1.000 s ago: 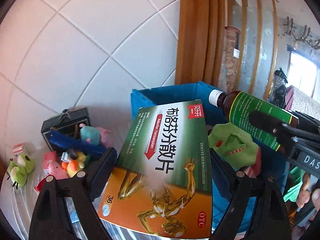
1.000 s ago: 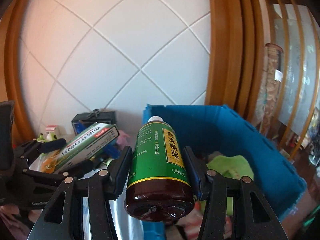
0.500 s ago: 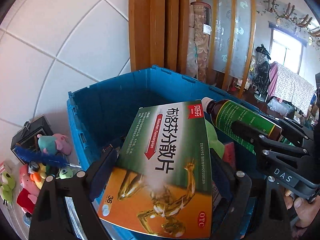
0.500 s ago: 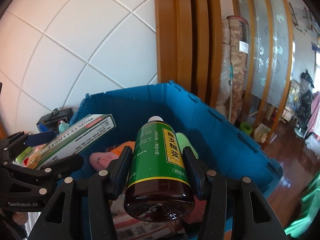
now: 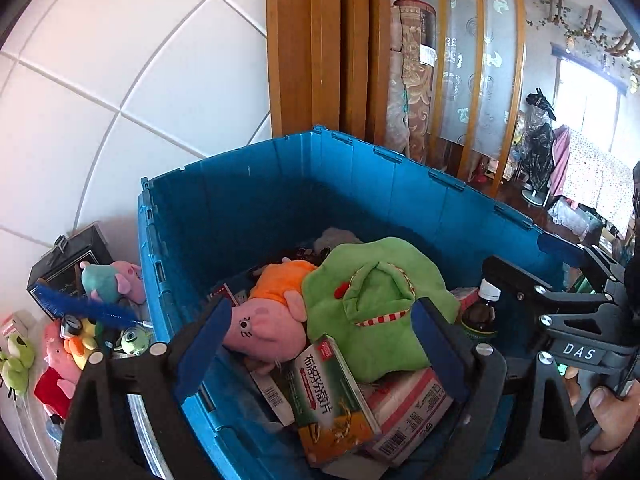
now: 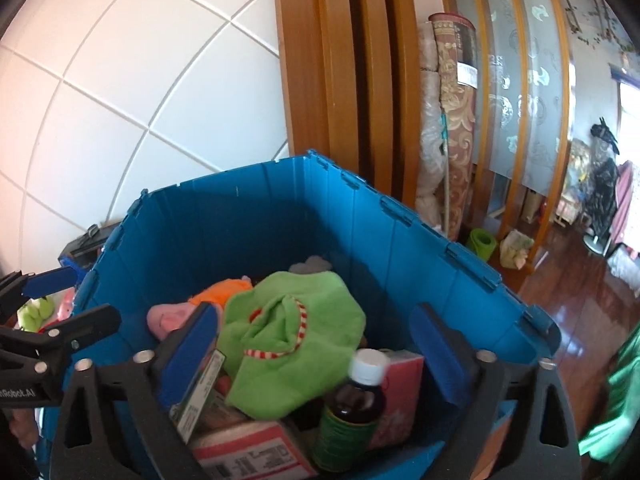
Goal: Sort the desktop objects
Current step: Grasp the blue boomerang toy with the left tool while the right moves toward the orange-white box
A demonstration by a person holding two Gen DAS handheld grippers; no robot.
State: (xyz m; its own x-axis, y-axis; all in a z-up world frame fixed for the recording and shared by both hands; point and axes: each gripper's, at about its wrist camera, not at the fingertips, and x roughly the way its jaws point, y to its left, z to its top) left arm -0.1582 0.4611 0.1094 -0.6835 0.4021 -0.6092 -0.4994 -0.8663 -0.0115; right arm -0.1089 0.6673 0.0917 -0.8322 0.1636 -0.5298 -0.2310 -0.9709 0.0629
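While poised over the blue bin point(image 5: 248, 200), left claw point(image 5: 320, 340) spread empty, right claw point(image 6: 316, 344) likewise (medicine box point(image 5: 332, 396) inside).

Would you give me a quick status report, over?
Both grippers open, empty. Medicine box and syrup bottle lie in blue crate. Nothing in the way.

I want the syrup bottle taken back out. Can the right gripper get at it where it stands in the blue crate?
Probably yes: the right gripper hangs open right above the syrup bottle, whose cap stands clear beside the green plush.
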